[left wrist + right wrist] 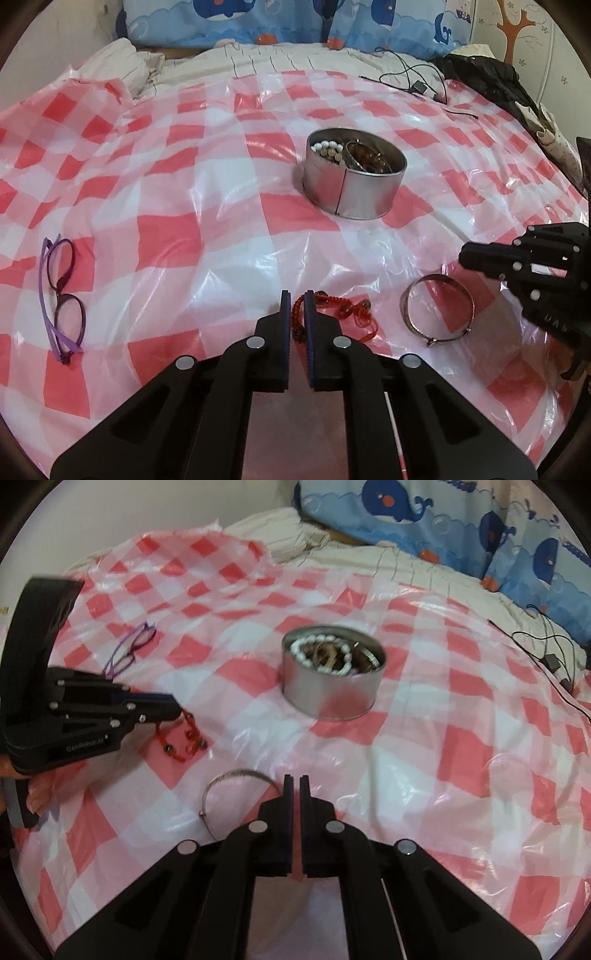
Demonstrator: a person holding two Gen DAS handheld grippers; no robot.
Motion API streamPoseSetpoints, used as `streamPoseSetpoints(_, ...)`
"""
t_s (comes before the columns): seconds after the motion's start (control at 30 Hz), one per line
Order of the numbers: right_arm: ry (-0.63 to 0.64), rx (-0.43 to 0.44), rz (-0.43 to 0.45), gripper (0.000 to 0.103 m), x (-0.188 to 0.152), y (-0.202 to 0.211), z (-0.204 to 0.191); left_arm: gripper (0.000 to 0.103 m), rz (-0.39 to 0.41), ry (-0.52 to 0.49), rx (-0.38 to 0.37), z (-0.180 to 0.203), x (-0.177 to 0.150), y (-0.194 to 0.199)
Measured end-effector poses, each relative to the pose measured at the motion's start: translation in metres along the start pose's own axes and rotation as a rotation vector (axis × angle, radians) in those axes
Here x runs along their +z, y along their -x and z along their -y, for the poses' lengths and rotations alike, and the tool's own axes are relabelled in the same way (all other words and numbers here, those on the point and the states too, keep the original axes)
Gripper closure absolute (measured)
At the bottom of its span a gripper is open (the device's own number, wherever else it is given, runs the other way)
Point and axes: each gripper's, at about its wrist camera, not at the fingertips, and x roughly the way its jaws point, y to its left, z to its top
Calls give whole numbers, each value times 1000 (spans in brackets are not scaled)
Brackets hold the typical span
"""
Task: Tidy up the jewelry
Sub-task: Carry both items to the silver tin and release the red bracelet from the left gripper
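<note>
left wrist view looks down the left gripper (297, 299), whose fingers are clenched on a red beaded bracelet (299, 314); part of the red strand runs up between the pads and the rest trails to the right on the red-and-white checked plastic sheet (166, 206). just right of it a silver bangle (436, 308) lies flat on the sheet, with the right gripper (469, 256) hovering close above its far edge. beyond, near the middle of the sheet, stands a round metal tin (354, 192) already holding white beads and brownish bracelets. purple glasses (61, 295) lie well apart at the left. black cables (413, 79) sit at the far edge by the whale-print pillow (295, 22).

right wrist view shows the right gripper (294, 781) with its fingers pressed nearly together and nothing visible between the pads; the silver bangle (236, 775) lies just left of the tips, and whether it touches them i cannot tell. the left gripper (173, 707) is at the left, the red bracelet (181, 738) hanging from its tips onto the sheet. the tin (332, 698) stands beyond.
</note>
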Motion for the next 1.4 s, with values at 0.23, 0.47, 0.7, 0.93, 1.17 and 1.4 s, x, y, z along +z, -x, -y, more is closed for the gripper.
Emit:
streamPoseSetpoints(0.23, -54, 31, 31, 100, 3, 9, 14, 97, 18, -5, -4, 1, 1, 4)
streamPoseSetpoints(0.47, 18, 39, -15, 65, -2, -5, -5, 97, 9, -4, -5, 2, 0, 2)
streamPoseSetpoints(0.7, 58, 13, -93, 100, -9, -20, -10, 97, -31, -11, -12, 4, -4, -7)
streamPoseSetpoints(0.93, -16, 36, 17, 100, 2, 8, 8, 97, 30, 1, -24, 3, 1, 6)
streamPoseSetpoints(1.17, -42, 9, 30, 100, 8, 13, 17, 98, 77, -22, -37, 13, 11, 18)
streamPoseSetpoints(1.4, -66, -37, 69, 100, 20, 17, 34, 98, 149, -23, -76, 24, 46, 35)
